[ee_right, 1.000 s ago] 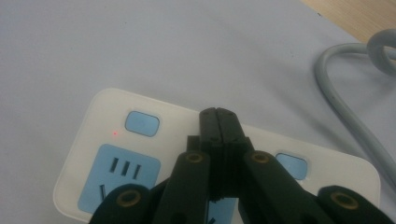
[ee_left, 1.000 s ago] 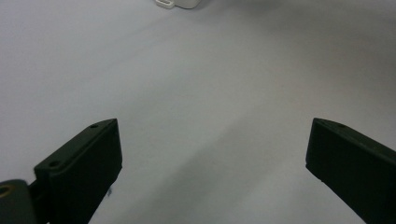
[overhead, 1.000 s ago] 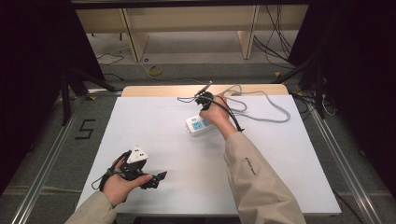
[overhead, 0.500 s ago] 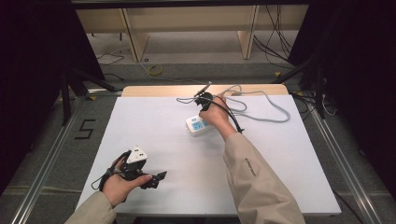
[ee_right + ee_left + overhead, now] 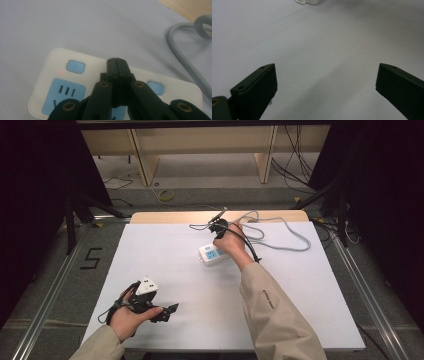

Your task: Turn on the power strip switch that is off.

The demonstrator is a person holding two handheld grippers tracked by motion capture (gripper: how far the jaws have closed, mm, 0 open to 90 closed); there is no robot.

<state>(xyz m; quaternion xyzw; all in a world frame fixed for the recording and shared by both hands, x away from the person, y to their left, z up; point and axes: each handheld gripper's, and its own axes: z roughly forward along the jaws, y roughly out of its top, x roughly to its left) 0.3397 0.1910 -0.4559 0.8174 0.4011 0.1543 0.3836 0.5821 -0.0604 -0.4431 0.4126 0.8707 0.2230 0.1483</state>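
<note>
White sheeting covers the surface (image 5: 165, 255), with dark curtains at either side and a bare floor beyond. Toward the far middle of it lies the power strip (image 5: 60, 82), white with pale blue sockets and small blue switch buttons, a tiny red light glowing beside the nearer button (image 5: 75, 66). Its grey cord (image 5: 185, 60) is looped away to the far right edge. The right tool (image 5: 117, 61) is held directly over the strip, its jaws pressed together with nothing between them, the joined tips poised on or just above the casing between two buttons; contact cannot be told for sure. The step in hand is judged to be the pressing of a switch with the closed tip. A small sideways shift onto a button is called for next, then a short firm push straight down. Near the front left, the left tool (image 5: 167, 311) is rested idle, its jaws spread wide over bare sheeting, well apart from the strip.
</note>
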